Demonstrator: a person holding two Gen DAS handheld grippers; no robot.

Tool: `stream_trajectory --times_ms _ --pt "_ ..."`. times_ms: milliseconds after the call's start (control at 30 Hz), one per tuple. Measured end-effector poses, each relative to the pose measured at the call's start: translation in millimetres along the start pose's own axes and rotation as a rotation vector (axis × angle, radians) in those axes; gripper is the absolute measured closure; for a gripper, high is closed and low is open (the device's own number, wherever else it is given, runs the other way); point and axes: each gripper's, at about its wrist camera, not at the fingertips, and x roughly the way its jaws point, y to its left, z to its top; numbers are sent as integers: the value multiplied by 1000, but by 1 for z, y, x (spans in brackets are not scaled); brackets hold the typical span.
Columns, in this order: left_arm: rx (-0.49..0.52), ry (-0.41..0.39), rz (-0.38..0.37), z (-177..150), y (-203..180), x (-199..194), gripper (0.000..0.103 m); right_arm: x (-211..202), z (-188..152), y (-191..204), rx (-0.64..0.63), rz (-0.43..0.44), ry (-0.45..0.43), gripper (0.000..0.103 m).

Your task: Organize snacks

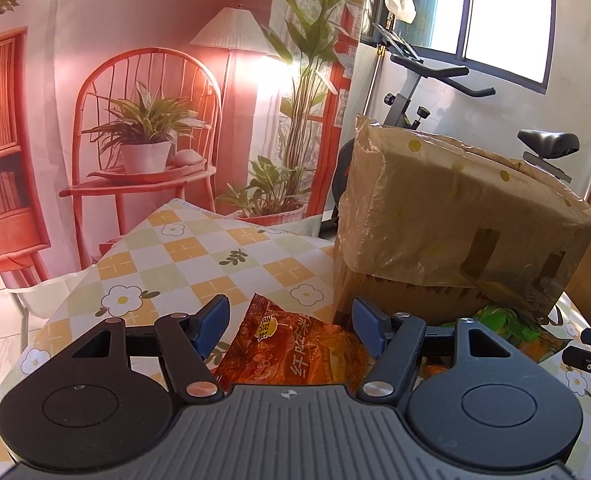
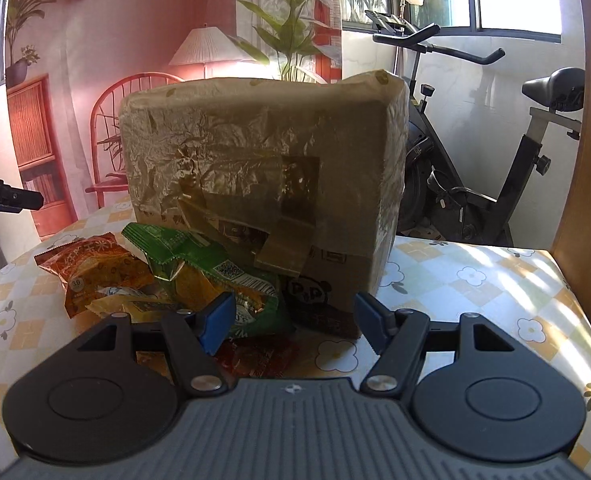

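An orange snack packet (image 1: 295, 350) lies on the checked tablecloth (image 1: 199, 256), between the open fingers of my left gripper (image 1: 291, 324). It also shows in the right wrist view (image 2: 91, 268), at the left of a pile with a green packet (image 2: 215, 268) and a dark red packet (image 2: 255, 356). My right gripper (image 2: 293, 322) is open and empty, just in front of the pile. A brown cardboard box wrapped in plastic film (image 2: 263, 172) stands behind the pile; it also shows in the left wrist view (image 1: 455, 216).
An exercise bike (image 2: 495, 160) stands beyond the table's far edge by the window. A printed backdrop with a chair and plants (image 1: 147, 120) hangs behind the table. A wooden panel (image 2: 587, 160) rises at the right. The left gripper's tip (image 2: 7, 196) shows at the left edge.
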Motion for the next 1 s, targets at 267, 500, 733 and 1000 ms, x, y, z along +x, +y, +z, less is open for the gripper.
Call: stream_trajectory --times_ms 267,500,733,1000 --pt "7 16 14 -3 -1 6 33 9 -12 -11 43 -15 51 34" --pt "10 33 21 -7 -1 10 33 15 -20 -14 45 -24 84 34" --pt "11 42 29 -9 -1 12 33 17 -24 -15 46 -19 91 34" --pt "16 55 36 -11 -1 15 33 22 -32 -18 51 -17 117 34"
